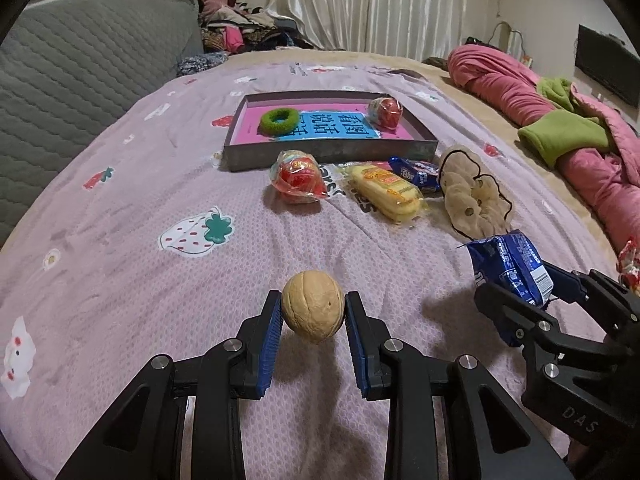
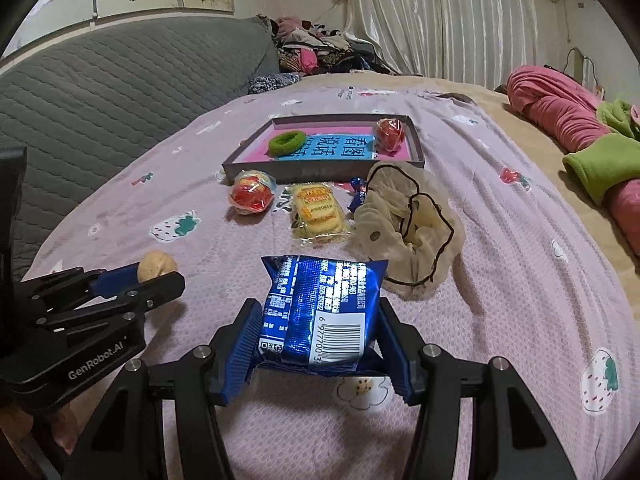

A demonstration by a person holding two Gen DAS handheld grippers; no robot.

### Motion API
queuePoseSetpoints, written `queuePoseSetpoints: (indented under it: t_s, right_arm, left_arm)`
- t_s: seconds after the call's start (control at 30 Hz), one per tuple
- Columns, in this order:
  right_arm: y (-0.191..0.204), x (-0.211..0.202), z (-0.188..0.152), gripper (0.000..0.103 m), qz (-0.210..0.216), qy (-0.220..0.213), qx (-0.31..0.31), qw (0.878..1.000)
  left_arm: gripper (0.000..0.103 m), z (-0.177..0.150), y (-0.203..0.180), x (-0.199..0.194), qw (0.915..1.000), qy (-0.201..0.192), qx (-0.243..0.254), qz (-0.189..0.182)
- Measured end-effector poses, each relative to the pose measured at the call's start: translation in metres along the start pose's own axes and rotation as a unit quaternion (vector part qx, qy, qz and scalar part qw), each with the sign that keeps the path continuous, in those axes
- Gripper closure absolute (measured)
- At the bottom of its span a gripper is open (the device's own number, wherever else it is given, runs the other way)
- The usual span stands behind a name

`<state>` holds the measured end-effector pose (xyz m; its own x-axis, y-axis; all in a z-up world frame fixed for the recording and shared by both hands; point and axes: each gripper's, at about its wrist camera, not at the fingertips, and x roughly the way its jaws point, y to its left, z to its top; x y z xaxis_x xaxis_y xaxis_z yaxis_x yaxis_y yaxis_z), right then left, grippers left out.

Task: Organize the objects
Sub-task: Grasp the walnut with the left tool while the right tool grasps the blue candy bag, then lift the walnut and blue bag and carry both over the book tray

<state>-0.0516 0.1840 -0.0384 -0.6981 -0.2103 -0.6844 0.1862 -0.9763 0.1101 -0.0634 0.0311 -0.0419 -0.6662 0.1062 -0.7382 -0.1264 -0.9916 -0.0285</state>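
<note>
We had the left claw clamped on a walnut and the right claw clamped on a blue snack packet, both above the bed, near the tray.

The bed sheet is pale lilac with printed strawberries in white, red and green, and the walnut is tan. The snack packet is shiny blue with white print and a white barcode; the scrunchie is beige, edged in black. The grey tray has a pink floor with a blue label, a green hair ring and a red candy.
</note>
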Motion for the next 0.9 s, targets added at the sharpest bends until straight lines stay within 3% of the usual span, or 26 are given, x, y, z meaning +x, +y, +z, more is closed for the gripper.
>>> queuePoseSetpoints:
  t_s: [0.9]
  right_arm:
    - [0.001, -0.039, 0.016, 0.046, 0.007, -0.056, 0.006, 0.998]
  left_arm:
    - [0.071, 0.012, 0.002, -0.033, 0.9993, -0.035, -0.015, 0.001]
